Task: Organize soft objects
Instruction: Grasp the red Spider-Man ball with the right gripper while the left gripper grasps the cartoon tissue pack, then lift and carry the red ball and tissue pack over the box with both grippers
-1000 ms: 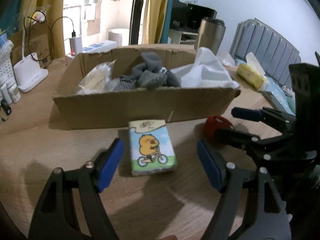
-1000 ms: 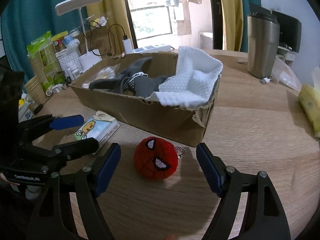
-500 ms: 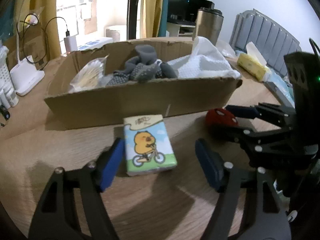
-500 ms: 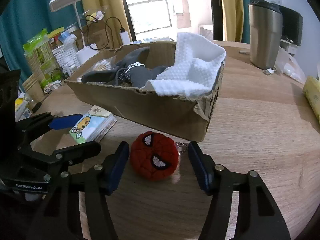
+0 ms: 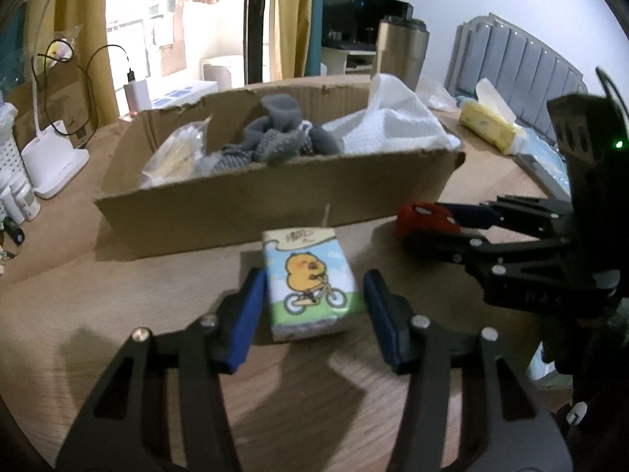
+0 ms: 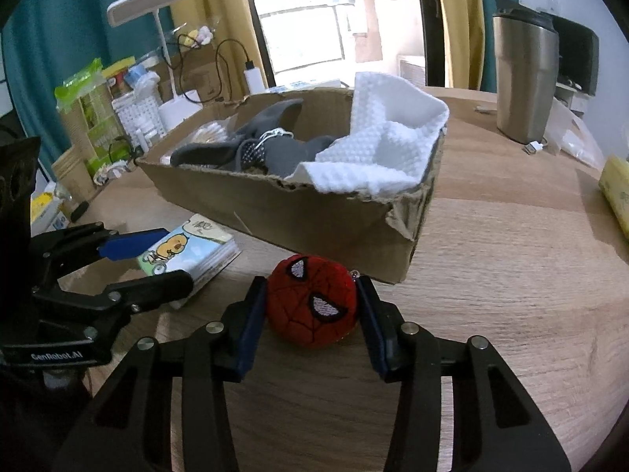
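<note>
Tissues first: the small rectangular tissue pack with a yellow duck on a bicycle lies flat on the wooden table, just in front of the long wall of the brown cardboard box. Its long axis runs away from you toward that box, in line with your left gripper. The blue pads stand on both long sides of the pack; the left pad touches it or nearly so, the right pad is a little apart, so the jaws are not yet fully closed on it.

Your right gripper is at the round red plush ball with a spider mask face, in front of the torn corner of the same box. Both pads are against its sides, so it appears gripped.

Inside the box already lie grey socks and a white waffle cloth. Each hand is nearer to its own object; the box is directly ahead of both.
</note>
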The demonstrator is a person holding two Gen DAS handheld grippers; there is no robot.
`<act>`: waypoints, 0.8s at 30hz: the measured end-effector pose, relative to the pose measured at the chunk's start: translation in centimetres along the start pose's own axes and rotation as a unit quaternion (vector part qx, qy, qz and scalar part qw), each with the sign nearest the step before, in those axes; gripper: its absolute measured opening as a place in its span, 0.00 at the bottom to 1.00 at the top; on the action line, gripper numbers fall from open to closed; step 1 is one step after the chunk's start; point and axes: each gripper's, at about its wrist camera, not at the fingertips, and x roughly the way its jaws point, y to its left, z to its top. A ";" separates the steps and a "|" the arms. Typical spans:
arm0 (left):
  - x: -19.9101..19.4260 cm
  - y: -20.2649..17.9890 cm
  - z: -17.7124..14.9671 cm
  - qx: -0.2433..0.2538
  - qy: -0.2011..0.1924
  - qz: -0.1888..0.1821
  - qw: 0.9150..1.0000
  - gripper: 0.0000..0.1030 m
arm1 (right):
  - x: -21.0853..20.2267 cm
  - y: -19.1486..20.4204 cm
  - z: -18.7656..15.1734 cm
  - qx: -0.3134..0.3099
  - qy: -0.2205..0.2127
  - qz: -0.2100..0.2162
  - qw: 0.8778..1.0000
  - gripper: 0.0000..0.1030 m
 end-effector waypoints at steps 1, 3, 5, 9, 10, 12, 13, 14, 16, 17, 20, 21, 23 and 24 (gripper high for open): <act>-0.3 0.2 0.1 -0.002 -0.006 -0.003 1.000 0.51 | -0.1 -0.1 0.0 0.003 -0.002 0.003 1.000 0.46; -1.0 0.3 0.1 -0.003 -0.019 -0.007 1.000 0.51 | -0.3 -0.1 0.0 0.004 -0.006 0.006 1.000 0.46; -1.9 0.5 0.2 -0.004 -0.037 -0.018 0.999 0.51 | -0.6 0.0 0.1 0.000 -0.010 0.006 1.000 0.46; -2.9 0.4 0.4 -0.005 -0.053 -0.023 0.998 0.51 | -1.3 0.2 0.5 -0.002 -0.023 0.005 1.000 0.46; -3.0 0.4 0.3 -0.006 -0.055 -0.024 0.998 0.51 | -1.6 0.3 0.6 -0.004 -0.027 0.004 1.000 0.46; -3.1 0.6 0.3 -0.010 -0.058 -0.028 0.998 0.51 | -2.0 0.4 0.9 -0.007 -0.033 0.003 0.999 0.46; -3.1 0.7 0.3 -0.011 -0.058 -0.028 0.998 0.51 | -2.1 0.5 1.0 -0.008 -0.035 0.002 0.999 0.46; -3.1 0.7 0.3 -0.012 -0.058 -0.028 0.998 0.51 | -2.2 0.5 1.1 -0.010 -0.037 0.000 0.999 0.46; -2.9 0.9 0.1 -0.015 -0.054 -0.030 0.998 0.51 | -2.2 0.5 1.1 -0.012 -0.036 -0.002 0.999 0.46; -2.7 1.1 0.0 -0.019 -0.051 -0.032 0.998 0.51 | -2.1 0.6 1.1 -0.011 -0.035 -0.003 0.999 0.46; -1.9 1.2 -0.1 -0.024 -0.035 -0.034 0.999 0.51 | -1.9 0.6 1.0 -0.010 -0.031 -0.003 0.999 0.46; -1.6 1.2 -0.2 -0.026 -0.029 -0.035 0.999 0.52 | -1.8 0.6 0.9 -0.010 -0.030 -0.003 0.999 0.46; -1.3 1.2 -0.2 -0.028 -0.022 -0.037 0.999 0.52 | -1.7 0.6 0.9 -0.011 -0.029 -0.001 1.000 0.46; -1.3 1.2 -0.2 -0.028 -0.020 -0.038 0.999 0.53 | -1.7 0.6 0.9 -0.011 -0.029 -0.001 1.000 0.46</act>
